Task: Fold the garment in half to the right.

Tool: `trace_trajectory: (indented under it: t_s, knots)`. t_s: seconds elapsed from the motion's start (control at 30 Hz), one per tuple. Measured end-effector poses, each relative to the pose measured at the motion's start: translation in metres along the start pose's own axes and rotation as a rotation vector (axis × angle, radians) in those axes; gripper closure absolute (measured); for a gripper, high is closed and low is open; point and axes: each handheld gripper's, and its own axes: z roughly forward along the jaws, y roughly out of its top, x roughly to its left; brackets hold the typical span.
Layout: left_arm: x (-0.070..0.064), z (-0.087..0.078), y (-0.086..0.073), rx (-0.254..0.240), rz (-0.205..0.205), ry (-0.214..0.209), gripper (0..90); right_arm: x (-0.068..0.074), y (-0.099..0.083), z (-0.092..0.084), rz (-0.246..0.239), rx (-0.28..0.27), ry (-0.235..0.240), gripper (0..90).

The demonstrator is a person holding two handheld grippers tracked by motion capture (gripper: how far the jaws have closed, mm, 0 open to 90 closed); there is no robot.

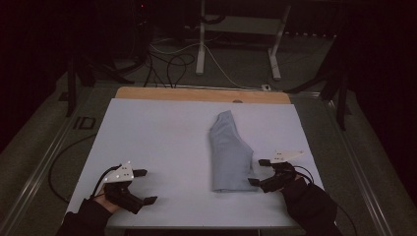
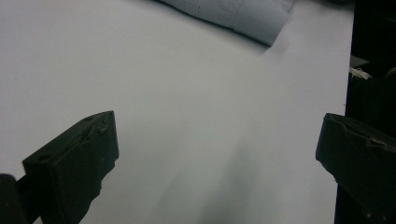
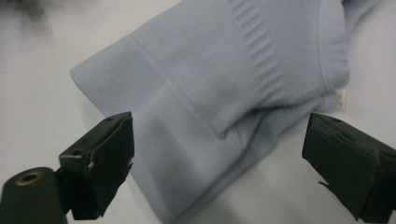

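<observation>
Pale-blue knit garment (image 1: 230, 153) lies folded into a narrow strip on the bench (image 1: 157, 142), so the folding looks partly done. Its ribbed hem sits just ahead of the right hand-held gripper (image 1: 259, 171), jaws spread, empty. Well apart, the left hand-held gripper (image 1: 145, 186) rests open.

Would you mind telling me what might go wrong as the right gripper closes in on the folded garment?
The right gripper is open at the folded blue garment's ribbed hem, so it might pinch only the top layer and undo the fold. The left gripper is open and apart, so the cloth may slide.
</observation>
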Motion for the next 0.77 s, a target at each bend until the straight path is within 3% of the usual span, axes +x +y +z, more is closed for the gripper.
trace_trajectory:
  t_s: [0.43,0.77]
  knots:
    - [0.001,0.001,-0.002,0.007,-0.004,-0.002,0.4,-0.004,-0.022,-0.017,0.074,0.0,-0.053,9.3]
    - [0.002,0.0,-0.002,0.007,-0.007,-0.001,0.4,-0.003,-0.022,-0.015,0.056,-0.005,-0.065,9.3]
